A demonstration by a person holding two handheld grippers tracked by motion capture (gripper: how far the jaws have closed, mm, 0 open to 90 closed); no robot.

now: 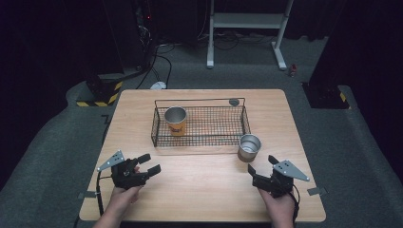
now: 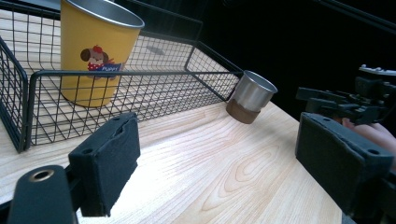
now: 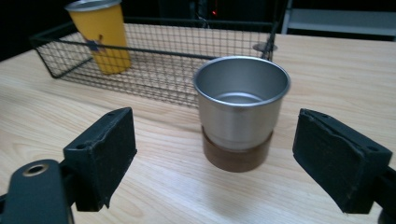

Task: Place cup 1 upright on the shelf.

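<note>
High view. My left gripper [image 1: 148, 164] rests low at the table's [image 1: 204, 190] near left, jaws parted, nothing between them. My right gripper [image 1: 262, 167] sits at the near right, jaws likewise spread and empty, aimed toward the steel cup [image 1: 249, 147]. That cup stands upright on the bare wood, just outside the wire basket's [image 1: 199, 141] front right corner, near my right jaws but apart from them. A yellow cup [image 1: 176, 120] stands upright inside the basket, at its left end.

Left gripper view. My two black pads [image 2: 106, 164] stand wide apart over bare wood. The basket lies ahead to the left with the yellow cup inside, a cartoon print on its side. The steel cup [image 2: 250, 97] stands just beside the basket's corner. My right gripper shows farther off at the right edge.

Right gripper view. My pads [image 3: 103, 151] are spread wide. The steel cup [image 3: 239, 111] stands centred ahead of the gap, untouched, with a brown band at its base, possibly a sleeve or coaster. The basket [image 3: 154, 56] and the yellow cup [image 3: 102, 35] lie behind.
</note>
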